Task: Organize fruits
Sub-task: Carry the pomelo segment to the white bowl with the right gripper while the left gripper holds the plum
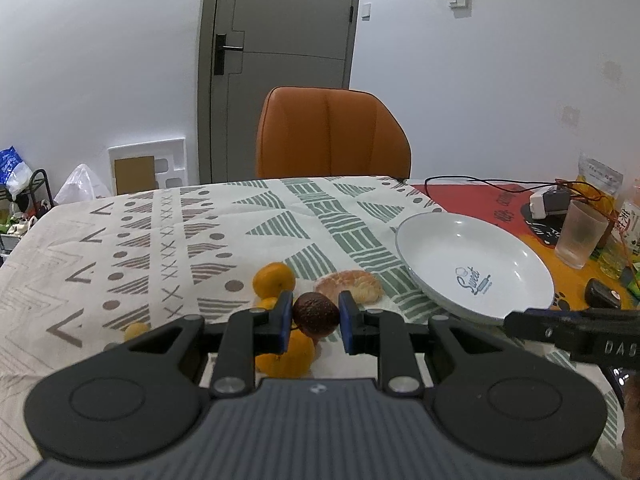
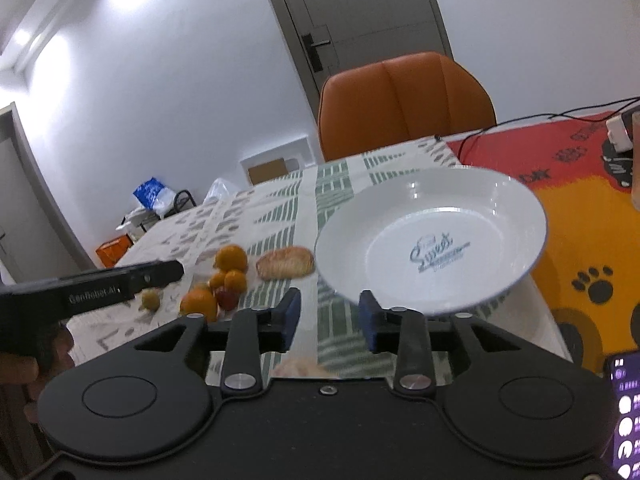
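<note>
My left gripper is shut on a dark brown round fruit and holds it just above a pile of oranges on the patterned tablecloth. A pastry lies just behind. A white plate marked "Sweet" sits to the right. In the right wrist view my right gripper is open and empty at the plate's near rim. The oranges, a red fruit, a green fruit and the pastry lie to its left, by the left gripper's finger.
An orange chair stands at the table's far edge. At the right are a frosted cup, a charger with cables and packets on a red-and-orange cloth. A phone lies at the near right.
</note>
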Action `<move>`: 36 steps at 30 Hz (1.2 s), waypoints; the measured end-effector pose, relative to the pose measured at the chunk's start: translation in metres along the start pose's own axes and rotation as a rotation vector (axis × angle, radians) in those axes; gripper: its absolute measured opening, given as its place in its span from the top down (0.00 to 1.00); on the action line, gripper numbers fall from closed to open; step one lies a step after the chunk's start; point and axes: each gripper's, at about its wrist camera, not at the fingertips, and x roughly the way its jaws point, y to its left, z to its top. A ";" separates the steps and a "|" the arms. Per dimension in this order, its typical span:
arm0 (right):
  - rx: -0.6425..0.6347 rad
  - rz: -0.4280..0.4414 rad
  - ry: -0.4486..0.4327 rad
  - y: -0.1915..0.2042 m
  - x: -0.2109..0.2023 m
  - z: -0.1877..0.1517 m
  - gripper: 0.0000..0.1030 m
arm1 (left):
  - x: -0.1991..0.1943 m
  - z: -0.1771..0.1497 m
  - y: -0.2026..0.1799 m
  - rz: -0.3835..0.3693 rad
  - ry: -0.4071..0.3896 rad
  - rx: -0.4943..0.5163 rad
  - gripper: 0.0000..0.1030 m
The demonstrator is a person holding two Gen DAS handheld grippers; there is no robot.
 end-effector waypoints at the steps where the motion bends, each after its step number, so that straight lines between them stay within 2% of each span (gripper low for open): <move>1: -0.007 -0.006 0.002 0.002 -0.001 -0.002 0.55 | -0.002 -0.002 0.000 0.000 0.000 -0.002 0.78; 6: -0.043 -0.051 0.012 0.015 -0.008 -0.015 0.21 | -0.007 -0.009 0.003 -0.003 0.004 -0.010 0.78; 9: -0.060 -0.088 0.022 0.022 -0.008 -0.023 0.06 | -0.011 -0.012 0.005 -0.006 0.004 -0.016 0.78; 11: -0.078 -0.118 0.030 0.027 -0.005 -0.027 0.04 | -0.012 -0.013 0.006 -0.007 0.002 -0.018 0.78; 15: -0.108 -0.166 0.058 0.034 0.006 -0.033 0.02 | -0.015 -0.014 0.010 -0.002 -0.003 -0.026 0.78; 19: -0.134 -0.179 0.094 0.041 0.021 -0.044 0.04 | -0.016 -0.014 0.017 0.008 -0.004 -0.037 0.78; 20: -0.139 -0.184 0.103 0.042 0.024 -0.047 0.12 | -0.016 -0.015 0.018 0.010 -0.004 -0.040 0.78; 21: -0.144 -0.188 0.103 0.042 0.026 -0.048 0.24 | -0.016 -0.015 0.019 0.012 -0.002 -0.043 0.78; 25: -0.165 -0.137 0.086 0.046 0.023 -0.047 0.25 | -0.014 -0.017 0.021 0.012 0.005 -0.046 0.78; 36: -0.160 -0.120 -0.036 0.046 0.003 -0.017 0.25 | -0.009 -0.013 0.014 -0.004 0.007 -0.038 0.78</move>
